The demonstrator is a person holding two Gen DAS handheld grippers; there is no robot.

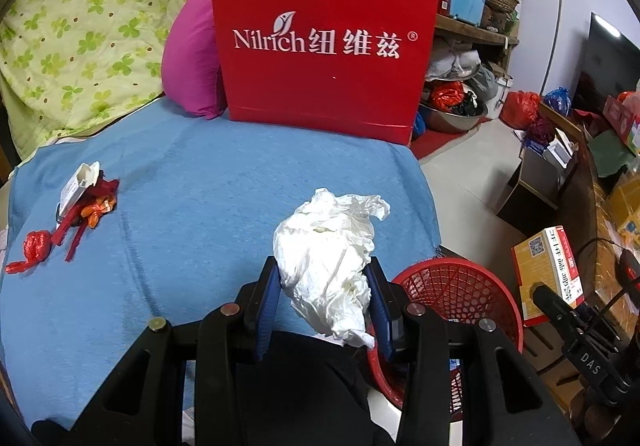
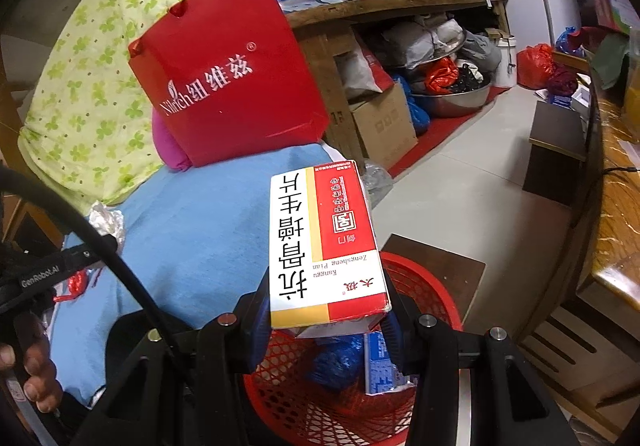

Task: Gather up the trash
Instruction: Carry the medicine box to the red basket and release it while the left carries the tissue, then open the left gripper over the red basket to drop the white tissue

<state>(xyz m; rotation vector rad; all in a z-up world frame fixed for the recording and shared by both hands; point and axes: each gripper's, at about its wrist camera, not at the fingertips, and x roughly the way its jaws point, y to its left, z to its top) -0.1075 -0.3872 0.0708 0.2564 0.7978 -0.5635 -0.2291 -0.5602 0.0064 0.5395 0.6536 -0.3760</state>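
Note:
My left gripper [image 1: 326,278] is shut on a crumpled white tissue [image 1: 328,246], held over the edge of the blue bed cover [image 1: 180,205] beside the red mesh basket [image 1: 460,286]. My right gripper [image 2: 326,310] is shut on a red, white and yellow medicine box [image 2: 324,242], held above the red mesh basket [image 2: 420,282], which holds a blue bag and a blue carton. The same medicine box [image 1: 548,274] shows at the right of the left wrist view. Red wrappers, an orange wrapper and a white box [image 1: 80,197] lie on the cover's left side.
A red paper bag [image 1: 324,45] stands at the back of the bed, with a magenta pillow [image 1: 192,57] and a green-patterned quilt [image 1: 80,25] beside it. Cluttered shelves [image 2: 400,5], a cardboard box [image 2: 384,125] and a wooden table [image 2: 616,205] border the tiled floor.

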